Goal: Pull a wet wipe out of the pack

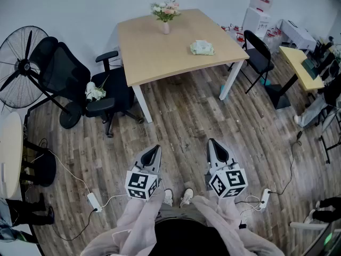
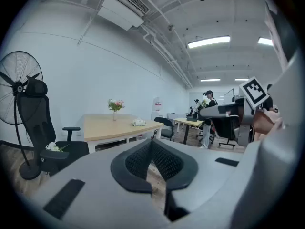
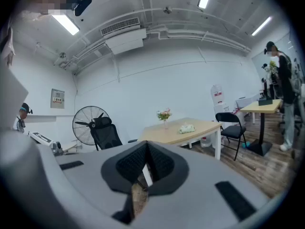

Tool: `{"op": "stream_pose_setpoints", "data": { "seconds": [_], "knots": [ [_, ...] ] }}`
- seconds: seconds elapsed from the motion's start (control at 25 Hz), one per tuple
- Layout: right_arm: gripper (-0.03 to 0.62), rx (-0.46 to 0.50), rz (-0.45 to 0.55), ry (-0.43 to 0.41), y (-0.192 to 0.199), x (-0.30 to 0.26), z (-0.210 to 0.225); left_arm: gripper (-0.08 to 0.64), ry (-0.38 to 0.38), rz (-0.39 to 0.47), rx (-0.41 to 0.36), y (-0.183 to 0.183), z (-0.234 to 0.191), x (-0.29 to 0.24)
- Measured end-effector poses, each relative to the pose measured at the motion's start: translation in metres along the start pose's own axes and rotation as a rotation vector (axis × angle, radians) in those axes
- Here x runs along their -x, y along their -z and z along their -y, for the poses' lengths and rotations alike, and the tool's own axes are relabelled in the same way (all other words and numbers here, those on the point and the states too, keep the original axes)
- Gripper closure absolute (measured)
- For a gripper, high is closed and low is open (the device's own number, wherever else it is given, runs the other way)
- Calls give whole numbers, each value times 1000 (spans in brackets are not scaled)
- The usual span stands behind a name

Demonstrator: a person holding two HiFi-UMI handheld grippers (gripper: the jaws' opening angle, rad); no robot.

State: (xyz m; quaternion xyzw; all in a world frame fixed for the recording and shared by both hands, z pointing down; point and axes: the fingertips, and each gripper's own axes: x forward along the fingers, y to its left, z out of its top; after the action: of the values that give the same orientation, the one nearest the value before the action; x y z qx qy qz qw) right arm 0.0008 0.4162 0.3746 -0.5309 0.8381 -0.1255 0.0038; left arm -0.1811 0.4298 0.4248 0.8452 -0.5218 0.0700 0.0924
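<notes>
Wet wipe pack lies on the far table, right of the flower vase, well apart from both grippers. Left gripper and right gripper: jaws together, nothing between. Step in hand: approach. Close in, open jaws before reaching. Flap probably faces up, but it is too small to confirm.

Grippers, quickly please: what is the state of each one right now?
Left gripper: closed, holding nothing.
Right gripper: closed, holding nothing.
</notes>
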Motion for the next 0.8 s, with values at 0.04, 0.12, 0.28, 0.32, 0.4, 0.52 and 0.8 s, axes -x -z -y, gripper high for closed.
{"op": "stream_pose_setpoints", "data": {
  "seconds": [0.04,0.12,0.28,0.32,0.4,0.52,0.8],
  "knots": [
    [583,-6,1,2,-1,0,2,549,-3,0,0,-1,1,-1],
    [583,-24,6,7,-3,1,6,549,-10,0,-2,-3,3,-3],
    [580,-31,22,28,-9,2,18,548,-17,5,-6,-8,6,-8],
    [580,-7,19,30,-9,2,20,548,-21,5,-4,-8,7,-10],
    [580,49,1,31,-8,0,23,548,-30,4,-4,-8,8,-14],
    [580,59,-12,21,-5,-1,28,548,-42,3,1,-8,10,-18],
    [580,43,-19,-19,0,5,41,548,-87,20,11,-3,23,-25]
  ]
}}
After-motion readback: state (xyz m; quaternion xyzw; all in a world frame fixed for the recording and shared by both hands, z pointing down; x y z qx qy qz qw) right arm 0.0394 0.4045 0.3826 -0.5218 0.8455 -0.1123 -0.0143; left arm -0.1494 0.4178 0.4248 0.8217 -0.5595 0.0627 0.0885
